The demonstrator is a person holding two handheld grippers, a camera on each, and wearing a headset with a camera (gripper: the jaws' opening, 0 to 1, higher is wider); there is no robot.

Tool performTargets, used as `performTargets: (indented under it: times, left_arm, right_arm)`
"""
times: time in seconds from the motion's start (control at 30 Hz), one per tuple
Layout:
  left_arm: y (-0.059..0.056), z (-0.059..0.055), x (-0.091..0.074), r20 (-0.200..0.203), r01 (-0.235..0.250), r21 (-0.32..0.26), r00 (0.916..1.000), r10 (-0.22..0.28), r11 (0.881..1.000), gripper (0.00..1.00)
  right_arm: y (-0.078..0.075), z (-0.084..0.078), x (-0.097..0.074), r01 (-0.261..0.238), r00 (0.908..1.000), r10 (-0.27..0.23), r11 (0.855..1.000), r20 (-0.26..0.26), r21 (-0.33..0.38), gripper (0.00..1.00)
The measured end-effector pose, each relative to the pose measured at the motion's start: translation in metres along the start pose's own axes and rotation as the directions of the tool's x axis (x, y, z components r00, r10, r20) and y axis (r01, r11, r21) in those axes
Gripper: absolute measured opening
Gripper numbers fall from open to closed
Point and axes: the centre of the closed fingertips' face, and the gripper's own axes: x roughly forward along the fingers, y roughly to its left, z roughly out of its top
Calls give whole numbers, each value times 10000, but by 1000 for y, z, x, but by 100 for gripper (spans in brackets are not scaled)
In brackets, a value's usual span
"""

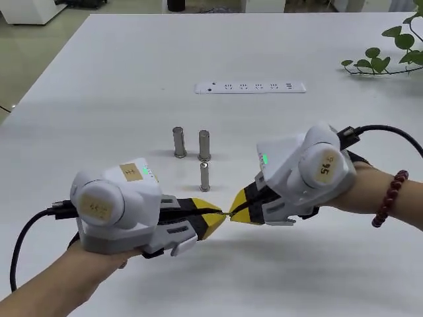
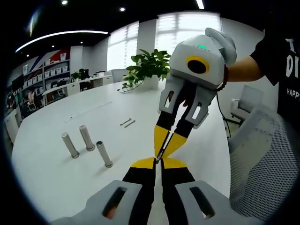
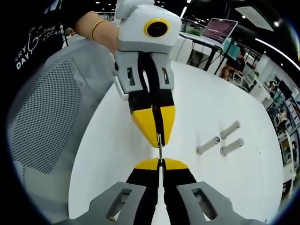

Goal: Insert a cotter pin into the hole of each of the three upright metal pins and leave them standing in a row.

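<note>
Yellow-tipped, your left gripper (image 1: 220,219) and right gripper (image 1: 238,209) meet nose to nose above the white worktop (image 1: 119,79). Each has its fingers pressed together on 1 end of the thin cotter pin (image 1: 229,214).

Head view places the 3 pins (image 1: 204,145) upright just beyond the tips: 2 side by side, and 1 nearer you in front of the right one. A white power strip (image 1: 251,87) lies farther back.

Left gripper view adds 2 thin metal pieces (image 2: 127,123) lying on the worktop past the pins. Right gripper view shows a mesh chair back (image 3: 47,117) and a lit screen (image 3: 220,30).

As for writing, a yellow sticker (image 1: 326,166) on the right gripper seems to read 56. Your shirt (image 2: 286,61) has lettering that is cut off: "HAPP" in the left gripper view, "DAY" in the right gripper view.
</note>
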Motion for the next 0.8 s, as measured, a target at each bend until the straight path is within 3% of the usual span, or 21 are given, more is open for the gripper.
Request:
performTargets:
  times: [0.4,0.53,0.8]
  left_arm:
    - [20,-6,2,-19,-1015,-303,9948,1015,9944,5]
    - [32,-9,3,-52,-1600,-383,9871,1599,9864,5]
    - [58,-5,5,91,-2729,-612,9617,2739,9601,6]
  right_arm:
    - [-20,-14,-1,562,9957,-556,9984,-740,58,0]
    - [-29,-16,-1,720,9940,-693,9970,-847,293,0]
    - [-46,-22,2,1039,9874,-970,9933,-1247,500,0]
